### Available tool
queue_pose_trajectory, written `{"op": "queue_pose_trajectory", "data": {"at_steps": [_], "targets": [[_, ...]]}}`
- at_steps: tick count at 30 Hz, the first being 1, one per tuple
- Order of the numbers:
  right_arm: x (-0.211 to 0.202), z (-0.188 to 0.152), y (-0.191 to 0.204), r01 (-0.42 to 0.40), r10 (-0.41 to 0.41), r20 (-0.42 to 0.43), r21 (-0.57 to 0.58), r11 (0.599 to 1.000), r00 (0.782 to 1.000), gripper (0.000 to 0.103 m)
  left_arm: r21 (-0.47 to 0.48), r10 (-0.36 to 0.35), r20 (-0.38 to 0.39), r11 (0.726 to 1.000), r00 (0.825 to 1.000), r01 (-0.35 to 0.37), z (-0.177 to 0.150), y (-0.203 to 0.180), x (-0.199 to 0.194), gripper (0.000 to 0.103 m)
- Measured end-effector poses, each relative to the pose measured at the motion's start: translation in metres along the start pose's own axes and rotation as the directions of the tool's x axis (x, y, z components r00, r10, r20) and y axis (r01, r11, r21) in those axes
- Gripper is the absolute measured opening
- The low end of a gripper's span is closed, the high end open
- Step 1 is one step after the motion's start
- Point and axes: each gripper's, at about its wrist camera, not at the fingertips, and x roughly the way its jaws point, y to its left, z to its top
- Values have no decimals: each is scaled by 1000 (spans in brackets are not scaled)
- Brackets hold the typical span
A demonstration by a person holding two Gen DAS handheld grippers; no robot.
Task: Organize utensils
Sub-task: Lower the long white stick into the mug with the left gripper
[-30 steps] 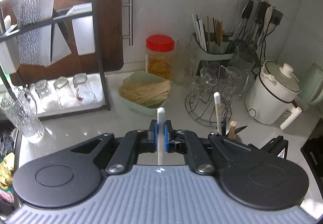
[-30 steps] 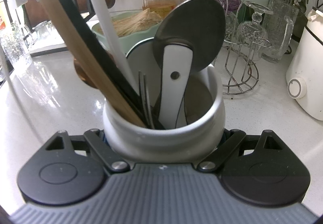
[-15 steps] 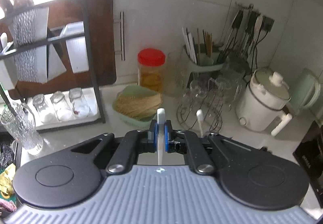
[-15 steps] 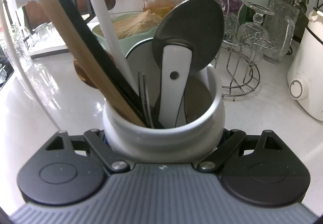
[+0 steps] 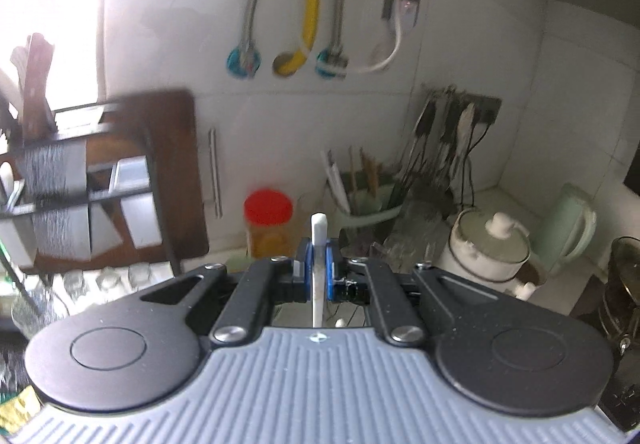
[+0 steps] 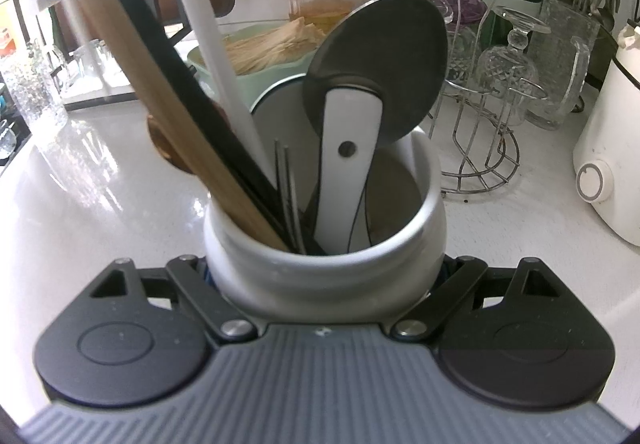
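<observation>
Now the slim white plastic utensil handle (image 5: 319,268) sat clamped between the blue pads (image 5: 305,273) of the left gripper (image 5: 318,276), jaws nearly shut on it, its rounded tip poking up just beyond the fingertips. Against the two earlier left-wrist frames the counter had dropped out of sight: the red-lidded jar (image 5: 268,222) and the green utensil caddy (image 5: 370,204) had slid low, just past the fingertips, and wall pipes filled the upper frame, blurred. Judged: handle lifted clear of the pot, extraction step done, placement pending.

The right gripper (image 6: 326,276) was unchanged across frames, jaws spread wide and closed around the rounded white ceramic utensil pot (image 6: 324,272). Inside it, just ahead of the fingers, remained a steel-wheeled pizza cutter (image 6: 376,72), a wooden handle (image 6: 160,92) and black chopsticks (image 6: 288,196).
</observation>
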Motion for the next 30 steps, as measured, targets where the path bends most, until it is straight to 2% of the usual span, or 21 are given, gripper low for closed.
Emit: {"op": "queue_pose_trajectory", "data": {"at_steps": [9, 15, 18, 22, 26, 30], "targets": [[1, 0, 0, -5, 5, 3, -2, 1000, 1000, 92, 64, -49, 79, 997, 996, 43, 31, -26, -21, 8], [1, 0, 0, -8, 8, 7, 1, 1000, 1000, 92, 76, -102, 114, 993, 988, 94, 38, -44, -26, 8], [1, 0, 0, -9, 9, 6, -1, 1000, 1000, 92, 75, -138, 107, 989, 985, 130, 33, -51, -18, 8], [2, 0, 0, -13, 13, 5, -7, 1000, 1000, 92, 72, -174, 56, 983, 983, 170, 21, -59, 1, 8], [3, 0, 1, -21, 21, 3, -15, 1000, 1000, 92, 86, -162, 2, 983, 987, 161, 5, -64, 23, 8], [5, 1, 1, -29, 29, 3, -23, 999, 1000, 92, 62, -156, -34, 985, 987, 158, -11, -58, 42, 8]]}}
